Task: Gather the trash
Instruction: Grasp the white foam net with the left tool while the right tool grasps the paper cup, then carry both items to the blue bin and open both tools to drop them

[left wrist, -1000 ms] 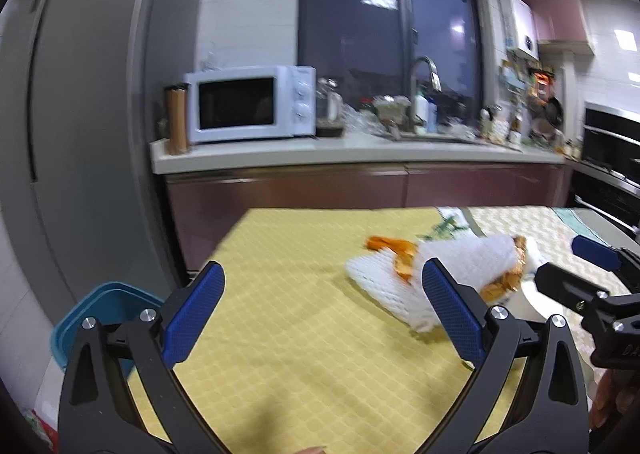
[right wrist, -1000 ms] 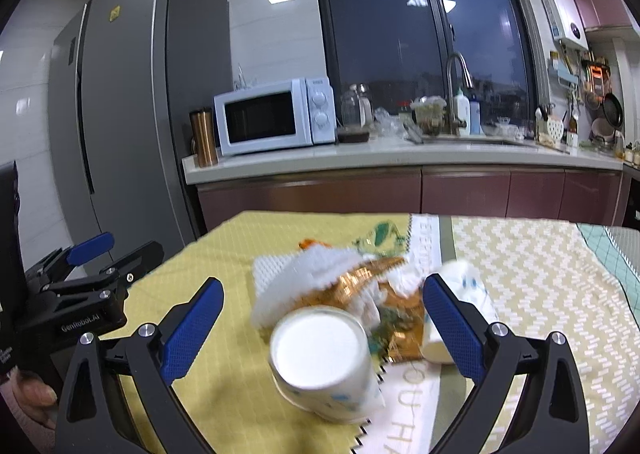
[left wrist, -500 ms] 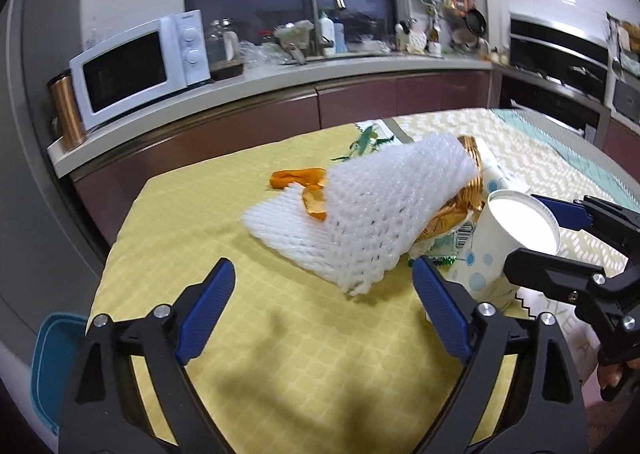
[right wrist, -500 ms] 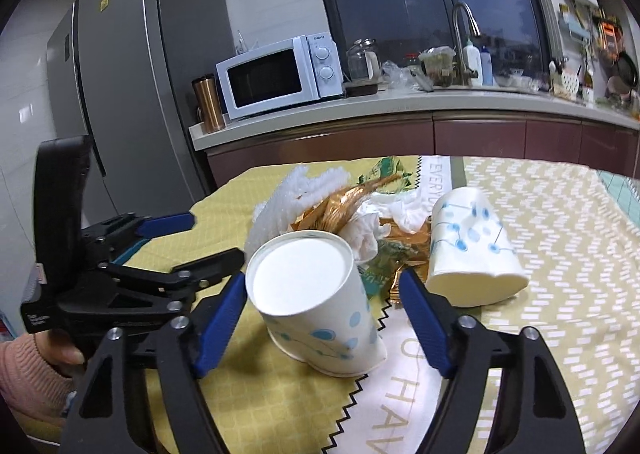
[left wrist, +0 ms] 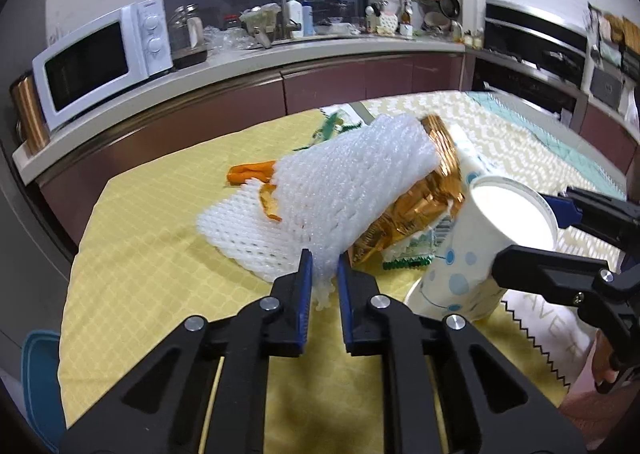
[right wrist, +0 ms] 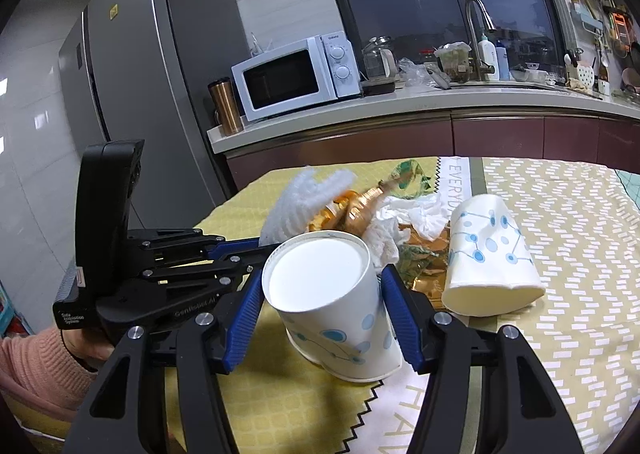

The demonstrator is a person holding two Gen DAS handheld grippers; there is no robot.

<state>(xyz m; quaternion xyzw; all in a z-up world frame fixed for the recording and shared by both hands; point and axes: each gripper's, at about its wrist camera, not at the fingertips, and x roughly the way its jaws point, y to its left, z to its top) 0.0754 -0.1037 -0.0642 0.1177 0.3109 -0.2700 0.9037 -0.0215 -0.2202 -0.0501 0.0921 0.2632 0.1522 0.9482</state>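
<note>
A pile of trash lies on the yellow tablecloth [left wrist: 152, 278]. My left gripper [left wrist: 322, 286] is shut on the near edge of a white foam net sleeve [left wrist: 344, 190], which drapes over a gold foil wrapper [left wrist: 416, 214]. My right gripper [right wrist: 322, 314] is closed around an upside-down white paper cup with blue dots [right wrist: 332, 302], its pads against both sides; the cup also shows in the left wrist view [left wrist: 480, 242]. A second, crushed paper cup [right wrist: 488, 254] lies on its side to the right. Crumpled white tissue [right wrist: 416, 214] sits behind them.
An orange peel strip [left wrist: 250, 172] lies behind the foam. A blue bin [left wrist: 36, 382] stands on the floor at the table's left. A counter with a microwave [right wrist: 292, 78] and sink runs behind the table; a tall fridge [right wrist: 160, 86] stands at left.
Both grippers moved in toward the pile and closed: the left on the foam net's edge, the right around the upside-down cup.
</note>
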